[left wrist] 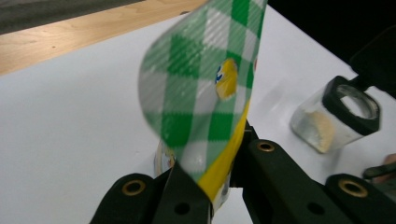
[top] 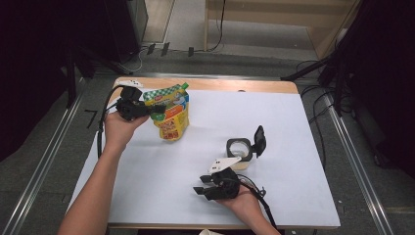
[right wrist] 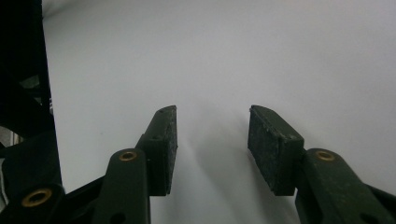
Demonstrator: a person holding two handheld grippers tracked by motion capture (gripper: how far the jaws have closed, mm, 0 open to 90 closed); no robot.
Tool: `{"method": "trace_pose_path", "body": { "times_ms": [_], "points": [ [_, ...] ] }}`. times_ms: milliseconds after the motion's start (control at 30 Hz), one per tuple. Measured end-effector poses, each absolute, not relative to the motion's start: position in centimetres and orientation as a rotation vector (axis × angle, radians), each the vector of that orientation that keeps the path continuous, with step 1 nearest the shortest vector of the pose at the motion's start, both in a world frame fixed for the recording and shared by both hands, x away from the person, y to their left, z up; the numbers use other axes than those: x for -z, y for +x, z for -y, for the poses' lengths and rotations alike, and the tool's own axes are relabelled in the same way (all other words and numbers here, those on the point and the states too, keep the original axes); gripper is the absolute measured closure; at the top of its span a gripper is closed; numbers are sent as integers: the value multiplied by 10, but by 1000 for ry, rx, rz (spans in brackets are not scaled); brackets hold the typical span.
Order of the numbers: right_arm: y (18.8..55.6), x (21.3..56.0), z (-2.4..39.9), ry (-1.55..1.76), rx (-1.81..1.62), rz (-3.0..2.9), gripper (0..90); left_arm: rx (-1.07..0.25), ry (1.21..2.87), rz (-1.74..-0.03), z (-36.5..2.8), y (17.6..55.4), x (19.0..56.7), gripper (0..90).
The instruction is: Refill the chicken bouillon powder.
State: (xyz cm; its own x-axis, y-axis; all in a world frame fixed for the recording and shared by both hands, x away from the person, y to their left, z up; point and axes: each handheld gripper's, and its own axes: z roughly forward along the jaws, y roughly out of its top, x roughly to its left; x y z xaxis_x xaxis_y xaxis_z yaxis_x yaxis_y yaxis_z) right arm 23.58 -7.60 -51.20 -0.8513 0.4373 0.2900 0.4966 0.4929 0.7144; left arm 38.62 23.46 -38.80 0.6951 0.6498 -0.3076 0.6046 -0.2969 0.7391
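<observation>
A small clear jar [top: 238,154] stood on the white sheet [top: 293,127] that covered most of the counter [top: 254,85], its black hinged lid [top: 259,141] flipped up and something pale lying inside. The bare wooden strip of the counter showed along the far edge, and beyond it black cables [top: 215,29] trailed over the grey floor [top: 195,19].

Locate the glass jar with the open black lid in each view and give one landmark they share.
High view: glass jar right of centre, on the white sheet.
Left gripper view: right edge, behind the checked pouch.
Right gripper view: not in it.
Shared landmark: the white sheet.
</observation>
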Motion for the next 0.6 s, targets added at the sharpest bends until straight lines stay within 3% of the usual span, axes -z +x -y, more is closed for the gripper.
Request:
{"method": "trace_pose_path", "body": {
  "times_ms": [600],
  "points": [
    [240,509,73,-814,1390,2664,508,39,2009,-894,-211,342,354,900]
  ]
}}
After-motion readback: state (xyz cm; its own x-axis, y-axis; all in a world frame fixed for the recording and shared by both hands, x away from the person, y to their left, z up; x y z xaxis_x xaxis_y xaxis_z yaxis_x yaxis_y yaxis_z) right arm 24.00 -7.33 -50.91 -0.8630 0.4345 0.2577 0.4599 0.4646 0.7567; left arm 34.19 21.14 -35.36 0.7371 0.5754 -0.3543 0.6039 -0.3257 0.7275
